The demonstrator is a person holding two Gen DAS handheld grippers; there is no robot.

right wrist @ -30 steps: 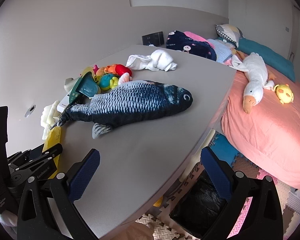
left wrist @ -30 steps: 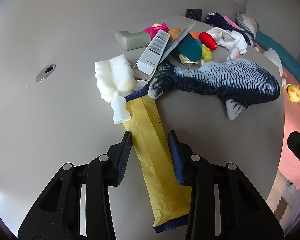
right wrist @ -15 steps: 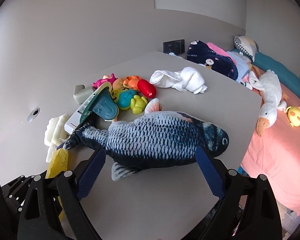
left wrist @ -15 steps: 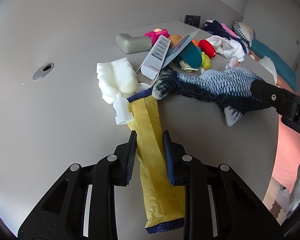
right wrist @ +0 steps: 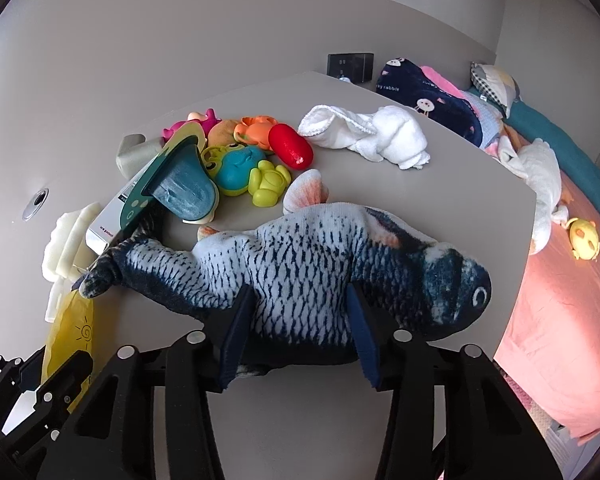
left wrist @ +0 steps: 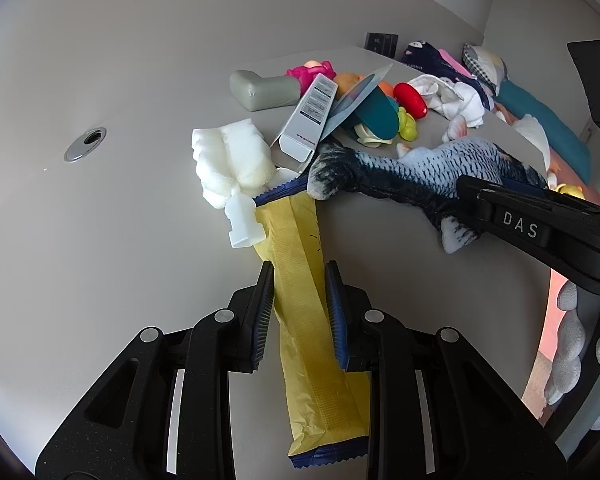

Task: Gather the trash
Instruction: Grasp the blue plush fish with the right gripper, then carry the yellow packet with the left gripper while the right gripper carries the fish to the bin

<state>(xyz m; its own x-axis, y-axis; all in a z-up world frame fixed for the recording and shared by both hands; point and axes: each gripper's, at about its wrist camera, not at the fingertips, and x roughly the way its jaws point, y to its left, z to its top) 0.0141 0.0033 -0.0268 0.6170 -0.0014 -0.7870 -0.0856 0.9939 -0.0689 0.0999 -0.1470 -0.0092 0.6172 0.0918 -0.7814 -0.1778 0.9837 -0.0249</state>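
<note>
A long yellow wrapper (left wrist: 312, 352) with dark blue ends lies on the grey table (left wrist: 120, 240). My left gripper (left wrist: 299, 270) is shut on its middle. The wrapper's far end reaches under the tail of a blue plush fish (right wrist: 320, 248). My right gripper (right wrist: 300, 292) sits on the fish's belly, its jaws closing and its pads pressing into the plush. In the left wrist view the right gripper's black frame (left wrist: 540, 232) crosses the fish (left wrist: 412, 172). The wrapper (right wrist: 74, 320) also shows at the left of the right wrist view.
A white foam block (left wrist: 232, 160), a small white plastic piece (left wrist: 242, 224), a white carton (left wrist: 312, 120) and a teal blister pack (right wrist: 176, 188) lie near the fish's tail. Rubber toys (right wrist: 256, 176) and a white cloth (right wrist: 380, 136) lie behind. The bed (right wrist: 560, 340) borders the table's right edge.
My right gripper moved in over the fish and its jaws narrowed from wide open onto the body. My left jaws closed on the yellow wrapper and have stayed there.
</note>
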